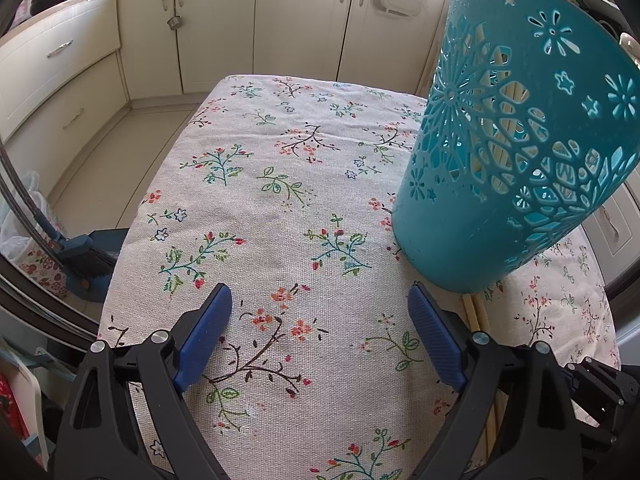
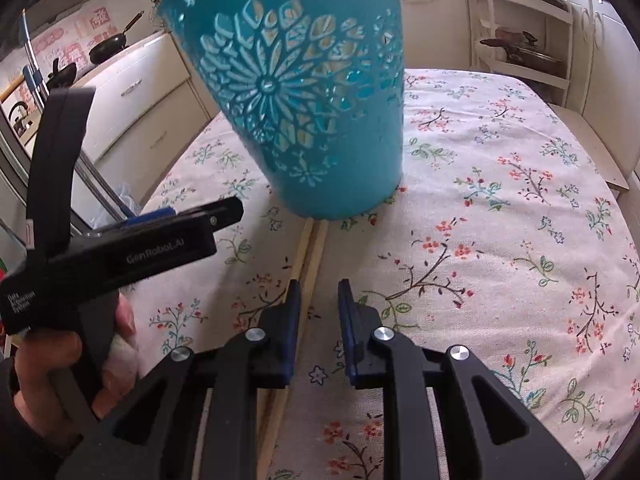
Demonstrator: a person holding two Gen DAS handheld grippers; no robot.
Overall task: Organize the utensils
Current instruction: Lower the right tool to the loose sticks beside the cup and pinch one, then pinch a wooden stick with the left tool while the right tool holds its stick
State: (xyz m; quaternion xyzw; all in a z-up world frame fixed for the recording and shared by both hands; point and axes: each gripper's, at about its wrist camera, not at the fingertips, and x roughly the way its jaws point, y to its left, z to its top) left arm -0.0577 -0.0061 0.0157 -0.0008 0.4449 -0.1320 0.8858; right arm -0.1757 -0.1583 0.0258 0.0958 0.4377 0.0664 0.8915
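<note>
Wooden chopsticks (image 2: 310, 252) lying on the floral tablecloth (image 2: 500, 240), long axis running near to far, far ends touching the teal basket (image 2: 304, 92), right gripper (image 2: 318, 292) narrowed, jaws astride them, not visibly gripping, left gripper (image 1: 320, 312) gaping wide, empty.

"GenRobot.AI" on left gripper (image 2: 168, 216)

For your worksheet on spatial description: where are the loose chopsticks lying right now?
In the right wrist view the chopsticks lie on the floral tablecloth, running from the teal basket's base toward the right gripper.
</note>
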